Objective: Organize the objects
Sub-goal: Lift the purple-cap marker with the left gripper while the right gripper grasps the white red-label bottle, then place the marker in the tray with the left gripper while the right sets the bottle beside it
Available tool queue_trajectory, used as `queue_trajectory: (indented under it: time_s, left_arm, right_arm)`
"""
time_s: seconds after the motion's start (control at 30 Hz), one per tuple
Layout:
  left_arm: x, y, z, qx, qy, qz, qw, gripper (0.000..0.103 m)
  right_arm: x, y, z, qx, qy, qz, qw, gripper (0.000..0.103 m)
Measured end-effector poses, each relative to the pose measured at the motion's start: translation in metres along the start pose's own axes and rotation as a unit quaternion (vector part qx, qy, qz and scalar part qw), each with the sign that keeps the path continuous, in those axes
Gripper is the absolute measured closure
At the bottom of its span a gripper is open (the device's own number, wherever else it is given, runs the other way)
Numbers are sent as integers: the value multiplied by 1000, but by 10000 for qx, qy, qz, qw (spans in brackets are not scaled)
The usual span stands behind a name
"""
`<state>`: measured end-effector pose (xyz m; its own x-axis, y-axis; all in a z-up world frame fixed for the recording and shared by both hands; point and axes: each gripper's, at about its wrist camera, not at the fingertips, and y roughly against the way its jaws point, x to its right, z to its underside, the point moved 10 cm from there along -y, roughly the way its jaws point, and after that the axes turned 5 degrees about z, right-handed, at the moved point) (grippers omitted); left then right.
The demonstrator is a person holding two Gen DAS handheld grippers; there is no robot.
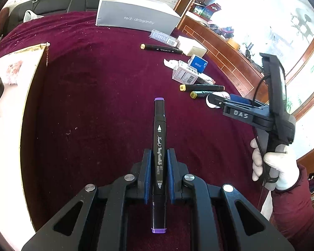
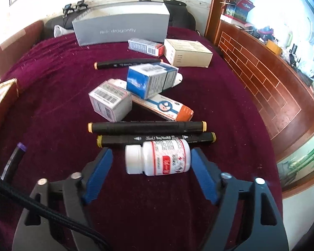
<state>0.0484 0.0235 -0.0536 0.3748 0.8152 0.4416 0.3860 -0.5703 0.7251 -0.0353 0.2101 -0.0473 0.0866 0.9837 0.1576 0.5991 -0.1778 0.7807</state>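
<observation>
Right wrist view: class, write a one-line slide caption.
Open blue fingers flank a lying white pill bottle beside two black markers.

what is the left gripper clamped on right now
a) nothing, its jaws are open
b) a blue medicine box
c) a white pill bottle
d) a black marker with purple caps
d: in the left wrist view the left gripper has both blue pads pressed against the barrel of the purple-capped black marker, while the white pill bottle lies on the cloth between the open jaws of the right gripper.

Maroon cloth (image 2: 52,67), black purple-capped marker (image 1: 159,146), white red-labelled bottle (image 2: 159,156) (grey box (image 2: 123,29) behind).
</observation>
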Motion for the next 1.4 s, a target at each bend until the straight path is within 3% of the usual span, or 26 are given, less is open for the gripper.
queue_trajectory:
  time_s: [0.23, 0.47, 0.67, 0.83, 0.97, 1.23, 1.4]
  left_arm:
    - [-3, 11, 1, 101, 59, 32, 9999, 91]
    - [-11, 43, -1, 372, 160, 139, 9991, 91]
    - [-52, 96, -9, 827, 421, -126, 9956, 91]
    - [-115, 142, -12, 1117, 740, -717, 9884, 91]
    - [-165, 164, -7, 1119, 979, -1167, 9820, 91]
    - [-230, 154, -6, 808, 1273, -1562, 9761, 91]
    - [-248, 141, -5, 520, 1365, -1620, 9759, 91]
  right_arm:
    - [12, 4, 1, -45, -355, -104, 9993, 42]
    - [-4, 48, -13, 192, -455, -525, 9974, 42]
    - [-74, 93, -33, 473, -10, -1087, 9929, 42]
    - [-156, 115, -40, 466, 380, -1823, 9814, 42]
    - [-225, 121, -42, 360, 689, -2326, 9695, 41]
    - [-334, 95, -32, -59, 1255, -2578, 9580, 41]
    - [-368, 73, -26, -264, 1456, -2385, 9598, 41]
